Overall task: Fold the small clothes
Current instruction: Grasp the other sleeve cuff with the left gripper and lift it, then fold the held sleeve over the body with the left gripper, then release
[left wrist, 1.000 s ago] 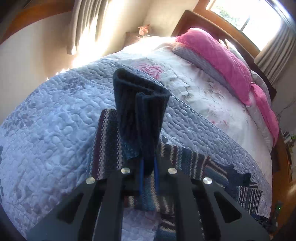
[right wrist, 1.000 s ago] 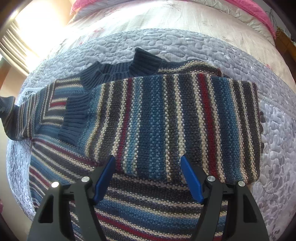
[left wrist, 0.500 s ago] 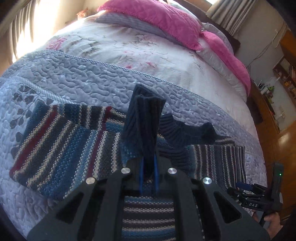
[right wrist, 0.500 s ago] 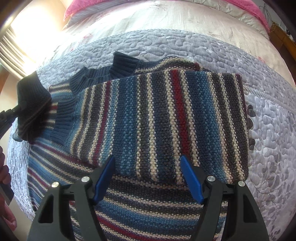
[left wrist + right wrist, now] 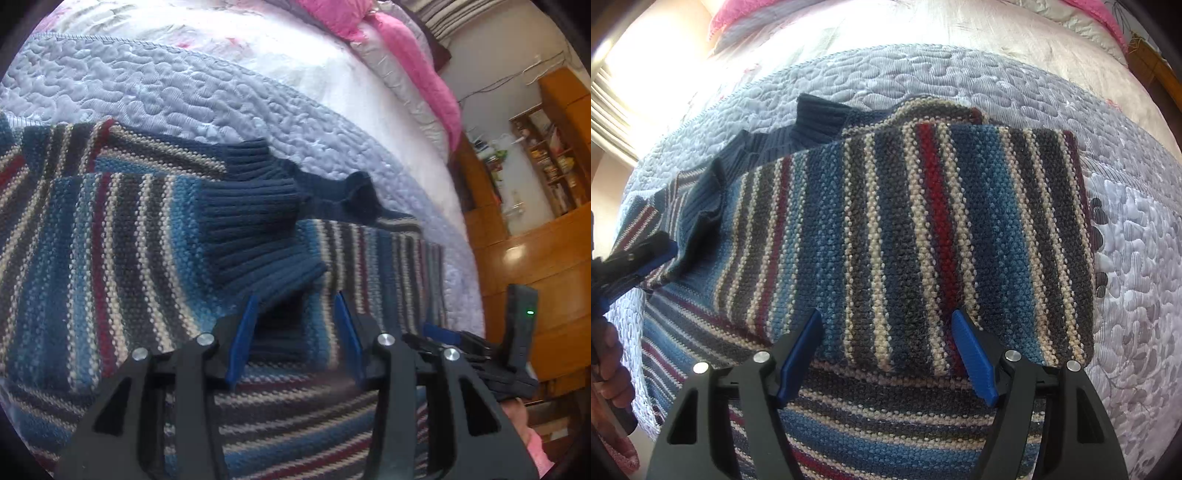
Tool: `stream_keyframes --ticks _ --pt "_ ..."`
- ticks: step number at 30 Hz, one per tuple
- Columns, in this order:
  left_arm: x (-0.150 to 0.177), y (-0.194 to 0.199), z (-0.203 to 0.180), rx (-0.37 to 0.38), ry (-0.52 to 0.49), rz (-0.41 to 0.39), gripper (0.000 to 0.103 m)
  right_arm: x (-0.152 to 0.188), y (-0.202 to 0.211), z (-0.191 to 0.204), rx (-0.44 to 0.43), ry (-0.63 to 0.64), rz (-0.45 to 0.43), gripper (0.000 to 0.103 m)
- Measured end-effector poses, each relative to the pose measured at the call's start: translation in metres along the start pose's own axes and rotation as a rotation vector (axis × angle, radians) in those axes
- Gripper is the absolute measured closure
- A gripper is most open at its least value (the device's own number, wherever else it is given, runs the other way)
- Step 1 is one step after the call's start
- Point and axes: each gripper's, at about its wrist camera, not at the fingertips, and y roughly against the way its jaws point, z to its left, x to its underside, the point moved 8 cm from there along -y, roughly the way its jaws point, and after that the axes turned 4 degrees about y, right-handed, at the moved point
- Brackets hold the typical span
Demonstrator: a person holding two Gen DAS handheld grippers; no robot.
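Observation:
A knit sweater [image 5: 923, 236] striped in blue, grey, cream and red lies on the lilac quilt [image 5: 960, 74], with one sleeve folded across its body. In the left wrist view a second sleeve lies across the sweater [image 5: 92, 258]. Its navy ribbed cuff [image 5: 255, 229] rests flat, its edge reaching between the fingers of my open left gripper [image 5: 295, 325], which grips nothing. My right gripper [image 5: 886, 343] hovers open over the sweater's near part, also holding nothing. The right wrist view shows the left gripper [image 5: 639, 262] at the far left beside the cuff [image 5: 698, 221].
Pink pillows [image 5: 406, 55] lie at the head of the bed. Wooden shelves and cabinets [image 5: 546, 177] stand past the bed's right side. A person's hand [image 5: 609, 369] holds the left gripper's handle. A curtain [image 5: 605, 110] hangs at the far left.
My left gripper was shut on the navy cuff and carried the sleeve across the sweater. Now the cuff lies on the body and the gripper has opened. The right gripper stayed open, barely moving.

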Motion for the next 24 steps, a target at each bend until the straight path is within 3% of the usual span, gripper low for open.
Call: stream_keyframes --ticks 2,7,8,12,15,21,24 --pt "-0.005 0.021 0.006 -0.027 -0.015 -0.035 0.051 -0.003 0.002 0.003 -0.003 -0.006 -0.006 0.029" --pt "-0.023 0.061 0.067 -0.282 0.016 -0.109 0.051 -0.026 0.009 0.033 -0.101 0.003 -0.034 0.029" --pt "-0.023 0.066 0.080 -0.303 0.036 -0.106 0.052 -0.032 0.009 0.043 -0.134 0.007 -0.032 0.029" --pt "-0.023 0.085 0.106 -0.291 0.108 -0.122 0.052 -0.055 0.000 0.095 -0.287 0.025 0.007 0.033" --pt "-0.019 0.093 0.108 -0.296 0.095 -0.127 0.051 -0.068 -0.017 0.125 -0.298 0.055 0.048 0.036" --pt "-0.013 0.083 0.127 -0.340 0.111 -0.082 0.049 -0.076 -0.050 0.144 -0.317 -0.007 0.135 0.057" --pt "-0.009 0.075 0.143 -0.337 0.150 -0.047 0.049 -0.081 -0.059 0.143 -0.300 -0.005 0.132 0.084"
